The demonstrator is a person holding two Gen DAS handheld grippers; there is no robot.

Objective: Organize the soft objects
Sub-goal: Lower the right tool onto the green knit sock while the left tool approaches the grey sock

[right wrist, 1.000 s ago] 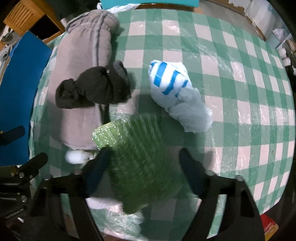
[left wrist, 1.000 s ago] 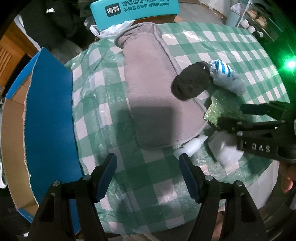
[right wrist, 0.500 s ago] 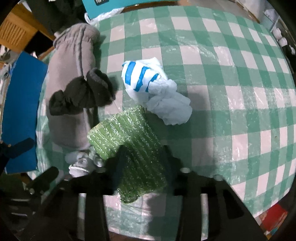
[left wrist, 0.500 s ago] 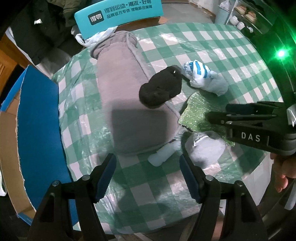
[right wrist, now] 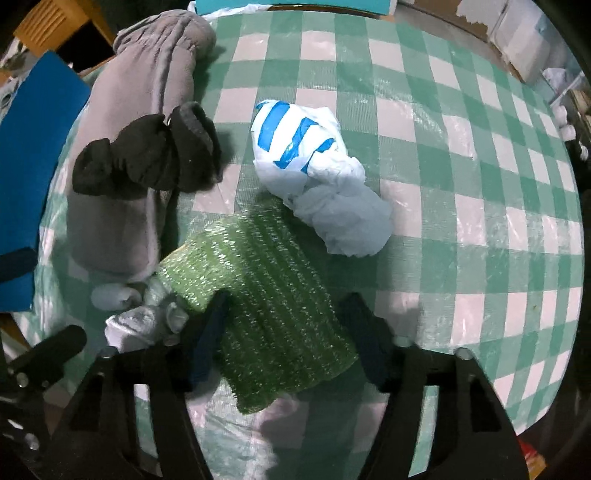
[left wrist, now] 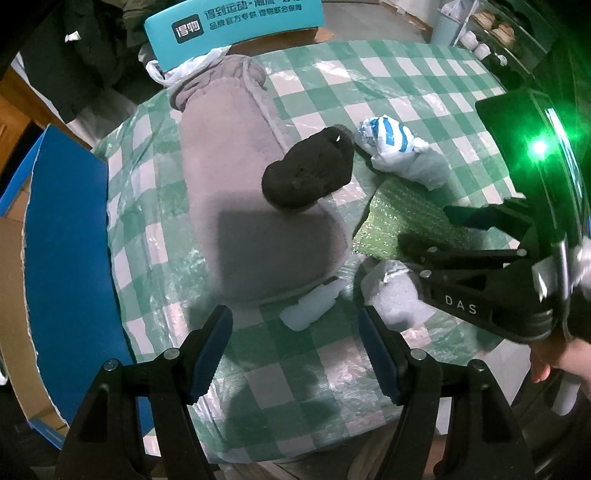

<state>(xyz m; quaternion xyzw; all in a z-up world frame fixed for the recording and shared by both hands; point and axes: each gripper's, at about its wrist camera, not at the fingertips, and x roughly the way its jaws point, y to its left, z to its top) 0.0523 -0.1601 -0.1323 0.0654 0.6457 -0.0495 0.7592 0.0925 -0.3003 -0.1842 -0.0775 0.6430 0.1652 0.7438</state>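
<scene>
A long grey fleece garment (left wrist: 251, 184) (right wrist: 129, 147) lies on the green-checked table with a dark sock bundle (left wrist: 310, 173) (right wrist: 147, 155) on it. A blue-striped white plastic bag (left wrist: 399, 147) (right wrist: 317, 170) lies beside a green bubble-wrap sheet (left wrist: 402, 221) (right wrist: 266, 295). A small white roll (left wrist: 314, 302) and a grey-white wad (left wrist: 395, 291) (right wrist: 144, 325) lie near the table's front edge. My left gripper (left wrist: 295, 339) is open and empty above the white roll. My right gripper (right wrist: 288, 328) (left wrist: 424, 229) is open, its fingers astride the green sheet.
A blue-lined cardboard box (left wrist: 62, 266) (right wrist: 26, 155) stands at the table's left edge. A teal printed box (left wrist: 236, 26) and a white bag sit behind the garment. Shelves with cups (left wrist: 480, 40) are at the far right.
My right gripper closed to a narrower gap over the green sheet, then opened wide again. My left gripper pulled back and turned, so the objects shifted in its view.
</scene>
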